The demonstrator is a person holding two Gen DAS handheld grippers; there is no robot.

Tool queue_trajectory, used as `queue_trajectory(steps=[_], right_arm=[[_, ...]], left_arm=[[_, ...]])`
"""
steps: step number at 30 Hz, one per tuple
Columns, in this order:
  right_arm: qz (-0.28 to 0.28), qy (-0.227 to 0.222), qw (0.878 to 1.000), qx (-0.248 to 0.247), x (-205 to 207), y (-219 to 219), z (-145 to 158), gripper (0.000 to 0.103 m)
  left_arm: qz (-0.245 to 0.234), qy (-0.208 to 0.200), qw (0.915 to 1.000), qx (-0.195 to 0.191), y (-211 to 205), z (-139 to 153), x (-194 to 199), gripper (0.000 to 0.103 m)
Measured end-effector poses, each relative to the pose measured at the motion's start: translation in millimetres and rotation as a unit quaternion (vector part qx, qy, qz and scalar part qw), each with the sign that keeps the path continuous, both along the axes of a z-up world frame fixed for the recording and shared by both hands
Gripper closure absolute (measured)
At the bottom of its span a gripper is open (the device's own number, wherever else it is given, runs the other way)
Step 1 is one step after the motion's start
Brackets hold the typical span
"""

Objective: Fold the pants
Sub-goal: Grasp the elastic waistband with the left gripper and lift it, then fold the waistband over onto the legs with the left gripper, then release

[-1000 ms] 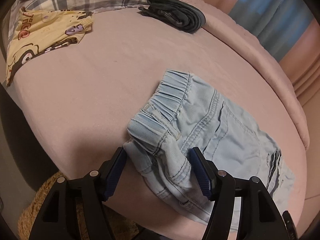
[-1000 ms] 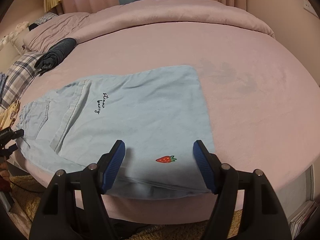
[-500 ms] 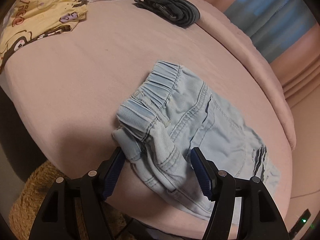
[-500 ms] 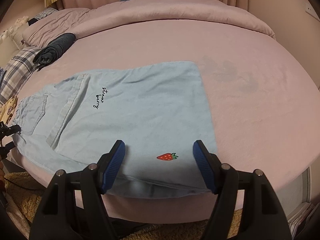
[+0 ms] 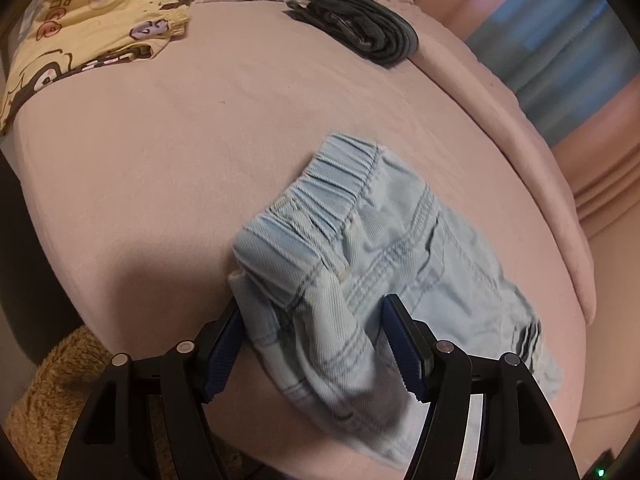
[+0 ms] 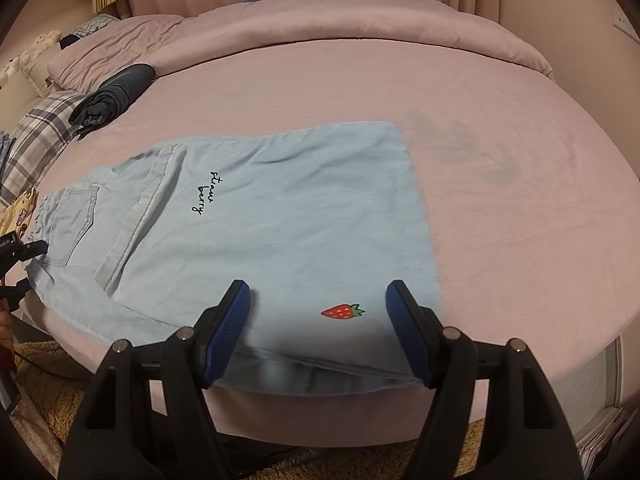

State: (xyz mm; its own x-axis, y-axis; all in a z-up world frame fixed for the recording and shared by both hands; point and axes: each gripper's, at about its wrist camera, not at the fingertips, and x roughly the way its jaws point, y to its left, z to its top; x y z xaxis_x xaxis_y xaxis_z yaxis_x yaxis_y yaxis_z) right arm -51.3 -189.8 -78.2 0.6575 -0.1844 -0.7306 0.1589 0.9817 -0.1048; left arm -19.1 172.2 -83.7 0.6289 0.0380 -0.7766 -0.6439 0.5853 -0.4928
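Note:
Light blue denim pants (image 6: 256, 216) lie flat on the round pink bed (image 6: 500, 128), legs folded together, with a strawberry print (image 6: 342, 312) near the hem. In the left wrist view the elastic waistband end (image 5: 340, 240) is bunched and raised. My left gripper (image 5: 314, 328) is open, its blue pads either side of the bunched waistband corner. It shows small at the left edge of the right wrist view (image 6: 18, 268). My right gripper (image 6: 318, 308) is open, hovering over the hem end by the bed's near edge.
A rolled dark garment (image 5: 360, 32) lies at the far side by the pink duvet (image 6: 320, 24). A yellow cartoon-print garment (image 5: 80, 48) and a plaid pillow (image 6: 36, 136) lie at the left. A shaggy tan rug (image 5: 44, 408) covers the floor below.
The left gripper has pushed forward onto the waistband corner, which now bunches up between its pads. The right gripper has shifted only slightly over the hem.

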Motion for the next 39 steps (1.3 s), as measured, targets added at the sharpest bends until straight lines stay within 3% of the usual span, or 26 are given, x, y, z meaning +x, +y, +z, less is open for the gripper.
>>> queue_trajectory(steps=[3, 5, 9, 13, 18, 22, 28, 30, 33, 37, 39], right_arm=[[0.002, -0.001, 1.0, 0.001, -0.8, -0.8, -0.6, 0.032], [0.003, -0.001, 1.0, 0.004, -0.7, -1.3, -0.7, 0.032], [0.008, -0.003, 1.0, 0.011, -1.8, -3.9, 2.4, 0.032], [0.011, -0.012, 1.0, 0.018, -6.1, -7.4, 7.4, 0.032], [0.002, -0.029, 0.999, 0.034, -11.0, -15.5, 14.2, 0.032], [-0.004, -0.037, 0.998, 0.043, -15.2, -24.2, 17.4, 0.032], [-0.034, -0.046, 0.996, 0.064, -21.1, -48.2, 19.4, 0.032], [-0.048, -0.046, 0.995, 0.072, -23.5, -58.4, 18.1, 0.032], [-0.061, -0.046, 0.995, 0.071, -26.2, -66.4, 15.6, 0.032], [-0.062, -0.043, 0.993, 0.088, -23.6, -73.1, 12.6, 0.032], [-0.062, -0.043, 0.993, 0.091, -25.0, -74.5, 10.8, 0.032]], left_arm=[[0.0, -0.005, 1.0, 0.001, 0.9, -0.8, -1.7, 0.049], [-0.005, -0.007, 1.0, 0.004, -1.9, 1.6, -3.1, 0.066], [0.0, -0.018, 0.9996, 0.021, -16.8, 24.7, -9.6, 0.073], [-0.027, -0.071, 0.9959, 0.049, -37.9, 66.0, -18.0, 0.074], [-0.123, -0.156, 0.9769, 0.079, -97.0, 120.9, -20.2, 0.075], [-0.199, -0.17, 0.959, 0.109, -150.8, 138.4, 2.3, 0.075], [-0.304, -0.137, 0.9333, 0.133, -231.4, 121.7, 46.4, 0.075], [-0.339, -0.112, 0.9245, 0.132, -254.8, 104.4, 60.9, 0.075], [-0.369, -0.076, 0.9179, 0.124, -278.7, 76.5, 76.9, 0.074], [-0.393, -0.05, 0.9115, 0.112, -292.5, 54.9, 89.0, 0.062], [-0.407, -0.052, 0.9034, 0.125, -301.2, 56.0, 85.9, 0.055]])
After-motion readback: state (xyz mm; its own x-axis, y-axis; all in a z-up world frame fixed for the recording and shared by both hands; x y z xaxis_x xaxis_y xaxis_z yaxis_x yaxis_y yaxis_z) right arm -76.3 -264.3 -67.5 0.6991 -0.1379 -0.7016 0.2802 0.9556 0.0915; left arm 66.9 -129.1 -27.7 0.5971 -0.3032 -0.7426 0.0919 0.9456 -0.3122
